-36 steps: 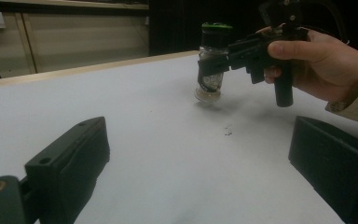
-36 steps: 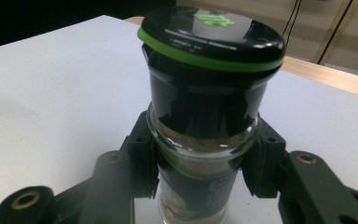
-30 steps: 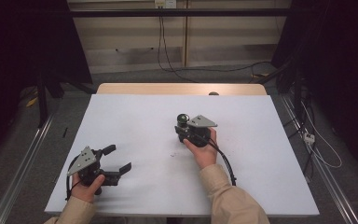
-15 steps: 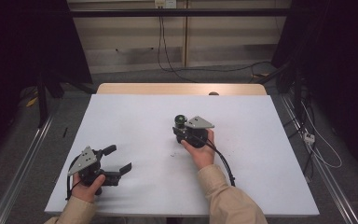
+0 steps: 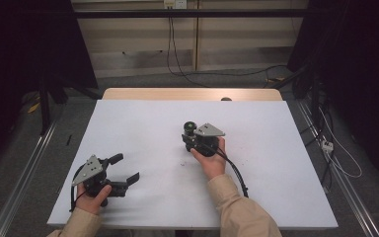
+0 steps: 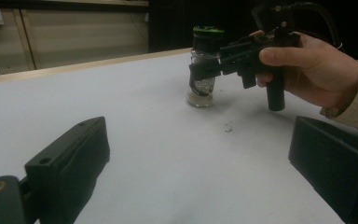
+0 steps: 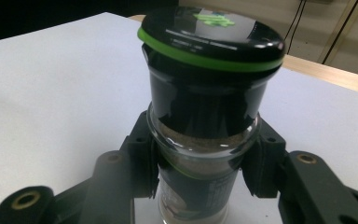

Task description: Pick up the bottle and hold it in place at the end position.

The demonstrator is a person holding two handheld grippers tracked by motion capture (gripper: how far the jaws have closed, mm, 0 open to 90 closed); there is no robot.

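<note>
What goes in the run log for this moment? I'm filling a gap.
right gripper: jaws shut on spice jar | jar: upright on white table | left gripper: jaws open, holding nothing

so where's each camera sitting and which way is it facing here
High view: fixed above the person's side, looking forward and down on the white table; both forearms, the left tool and the right tool show.
Left gripper view: rides the left tool, looking level across the table at the spice jar; its own open jaws show.
Right gripper view: rides the right tool, facing the jar close up; its jaws clamp the glass.
Shared: the left gripper and high views both show the right hand.
</note>
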